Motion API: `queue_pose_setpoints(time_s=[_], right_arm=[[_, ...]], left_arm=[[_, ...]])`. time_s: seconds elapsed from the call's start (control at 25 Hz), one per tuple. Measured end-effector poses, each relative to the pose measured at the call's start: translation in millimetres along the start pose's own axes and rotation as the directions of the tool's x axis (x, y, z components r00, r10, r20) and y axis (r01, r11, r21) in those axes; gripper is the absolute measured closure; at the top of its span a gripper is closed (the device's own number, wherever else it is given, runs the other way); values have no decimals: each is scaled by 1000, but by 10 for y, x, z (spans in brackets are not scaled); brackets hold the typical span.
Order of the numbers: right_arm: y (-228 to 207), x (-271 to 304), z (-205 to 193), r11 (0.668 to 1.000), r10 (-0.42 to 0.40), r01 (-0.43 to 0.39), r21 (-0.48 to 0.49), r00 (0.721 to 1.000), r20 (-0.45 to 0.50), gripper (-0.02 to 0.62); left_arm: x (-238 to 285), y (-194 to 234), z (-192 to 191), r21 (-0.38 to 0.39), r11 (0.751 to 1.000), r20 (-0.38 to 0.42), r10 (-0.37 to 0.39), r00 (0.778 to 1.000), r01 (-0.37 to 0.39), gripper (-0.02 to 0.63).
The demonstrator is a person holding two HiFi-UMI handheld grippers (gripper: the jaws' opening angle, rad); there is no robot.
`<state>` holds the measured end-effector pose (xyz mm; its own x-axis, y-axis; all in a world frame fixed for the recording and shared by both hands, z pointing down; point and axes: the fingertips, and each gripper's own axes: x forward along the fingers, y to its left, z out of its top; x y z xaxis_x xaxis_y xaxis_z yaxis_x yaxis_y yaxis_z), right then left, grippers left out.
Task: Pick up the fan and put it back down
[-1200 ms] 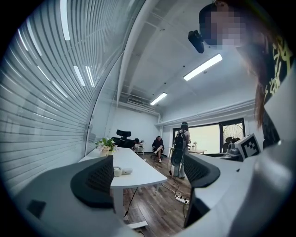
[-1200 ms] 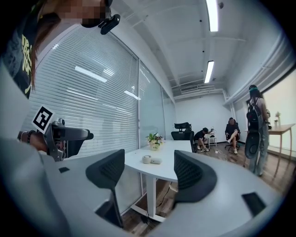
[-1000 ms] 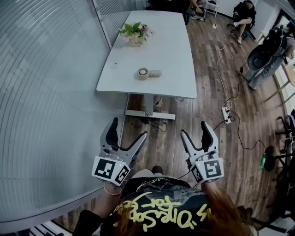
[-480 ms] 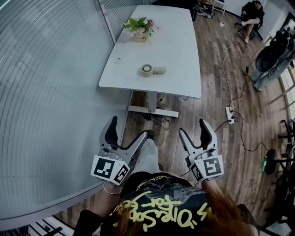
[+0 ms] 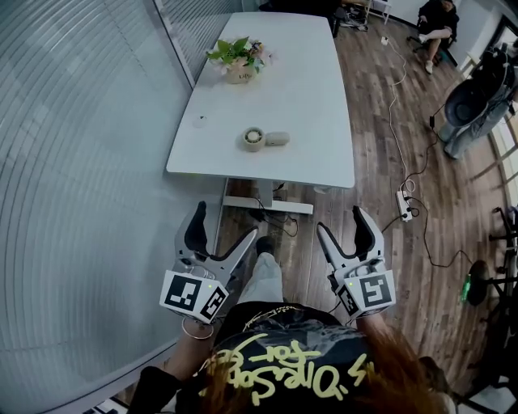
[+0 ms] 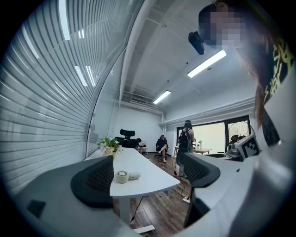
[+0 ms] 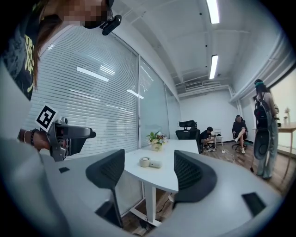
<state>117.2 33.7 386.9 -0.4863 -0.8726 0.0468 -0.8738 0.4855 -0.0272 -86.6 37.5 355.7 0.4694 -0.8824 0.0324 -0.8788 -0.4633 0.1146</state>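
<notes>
The fan (image 5: 261,139) is a small white hand-held one, lying flat near the front edge of a long white table (image 5: 316,97). It also shows in the left gripper view as the fan (image 6: 126,176) and in the right gripper view as the fan (image 7: 149,162). My left gripper (image 5: 220,237) and right gripper (image 5: 342,232) are both open and empty, held side by side over the wooden floor, well short of the table. In each gripper view the jaws stand apart and frame the distant fan.
A potted plant (image 5: 237,59) stands at the table's far left. A glass wall with blinds (image 5: 89,162) runs along the left. A power strip and cables (image 5: 403,204) lie on the floor at right. People sit at the back (image 5: 437,18).
The table and fan have drawn slightly nearer and lower in the head view. A leg has stepped forward between the grippers. Both grippers stay open.
</notes>
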Motion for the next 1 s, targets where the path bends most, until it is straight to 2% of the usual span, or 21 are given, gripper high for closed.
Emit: queue_pose_setpoints(time_s=[0.36,0.52,1.0], right_arm=[[-185,731,4,1000,-10,10,-5,1000,4,281],[-266,1070,24,1000,-10,10,-1,1000,-3,281],[-573,2018,148,999,-42,42,-5,999,7,281]], left_arm=[[671,477,40,4,999,8,-40,999,40,146],[962,669,24,-2,998,-15,-66,998,66,146],[1735,1325,159,-2,995,-22,-95,995,95,146]])
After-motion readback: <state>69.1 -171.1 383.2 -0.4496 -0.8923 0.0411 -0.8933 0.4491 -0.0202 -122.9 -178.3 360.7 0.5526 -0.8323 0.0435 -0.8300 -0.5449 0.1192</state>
